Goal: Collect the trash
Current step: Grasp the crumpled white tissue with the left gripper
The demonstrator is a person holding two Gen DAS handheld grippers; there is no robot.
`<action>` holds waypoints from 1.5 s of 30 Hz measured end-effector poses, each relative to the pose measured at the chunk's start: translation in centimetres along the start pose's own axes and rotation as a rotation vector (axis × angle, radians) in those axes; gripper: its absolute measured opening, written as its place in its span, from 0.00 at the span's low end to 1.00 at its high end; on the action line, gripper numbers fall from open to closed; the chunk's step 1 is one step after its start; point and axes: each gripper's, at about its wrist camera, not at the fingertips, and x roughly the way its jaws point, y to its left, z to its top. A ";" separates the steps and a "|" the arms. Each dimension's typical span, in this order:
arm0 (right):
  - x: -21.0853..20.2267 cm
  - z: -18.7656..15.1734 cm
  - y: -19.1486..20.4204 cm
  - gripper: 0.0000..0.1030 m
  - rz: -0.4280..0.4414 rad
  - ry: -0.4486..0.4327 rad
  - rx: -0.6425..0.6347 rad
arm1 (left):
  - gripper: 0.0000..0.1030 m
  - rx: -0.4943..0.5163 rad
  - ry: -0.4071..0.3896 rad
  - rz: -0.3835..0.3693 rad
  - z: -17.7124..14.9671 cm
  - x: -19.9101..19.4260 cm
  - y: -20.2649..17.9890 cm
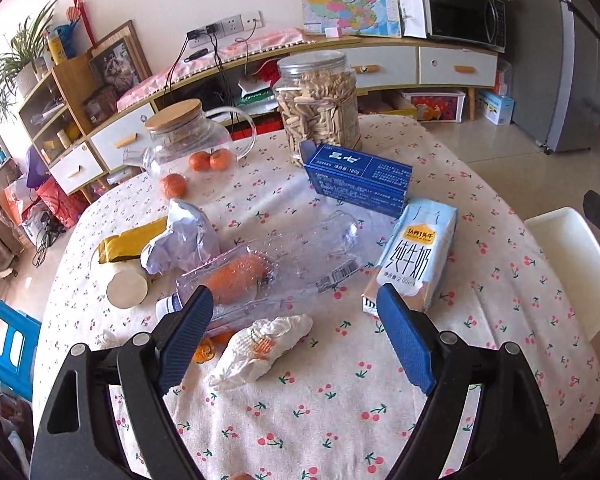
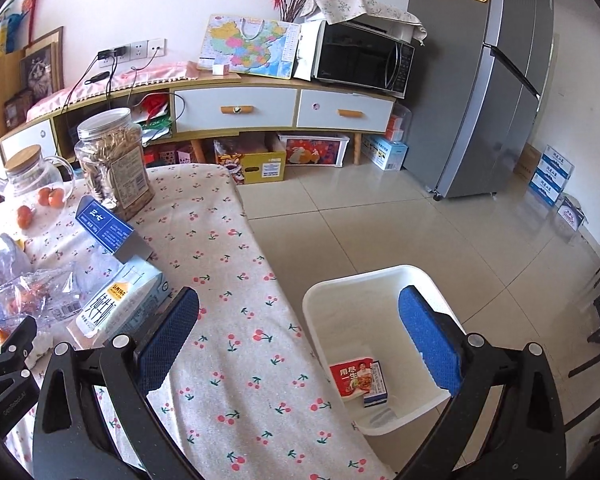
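Observation:
My left gripper [image 1: 296,300] is open and empty above the table, over a crumpled white tissue [image 1: 260,350] and a crushed clear plastic bottle [image 1: 276,264]. A milk carton [image 1: 416,256] lies just beyond its right finger, and a blue box [image 1: 358,180] sits farther back. A crumpled pale wrapper [image 1: 184,240], a yellow packet [image 1: 132,242] and a paper cup [image 1: 127,290] lie to the left. My right gripper [image 2: 300,308] is open and empty, over the table edge and the white bin [image 2: 332,300] on the floor. The bin holds a red packet [image 2: 354,378] and a small box.
A jar of snacks [image 1: 320,104], a glass teapot [image 1: 188,140] and tangerines [image 1: 172,186] stand at the back of the cherry-print tablecloth [image 1: 340,400]. A sideboard with a microwave [image 2: 364,60], a fridge [image 2: 488,80] and boxes stand beyond the tiled floor.

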 end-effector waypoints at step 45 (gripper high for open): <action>11.0 -1.1 12.9 0.94 0.344 0.463 0.142 | 0.49 0.008 0.102 -0.129 -0.8 0.9 5.4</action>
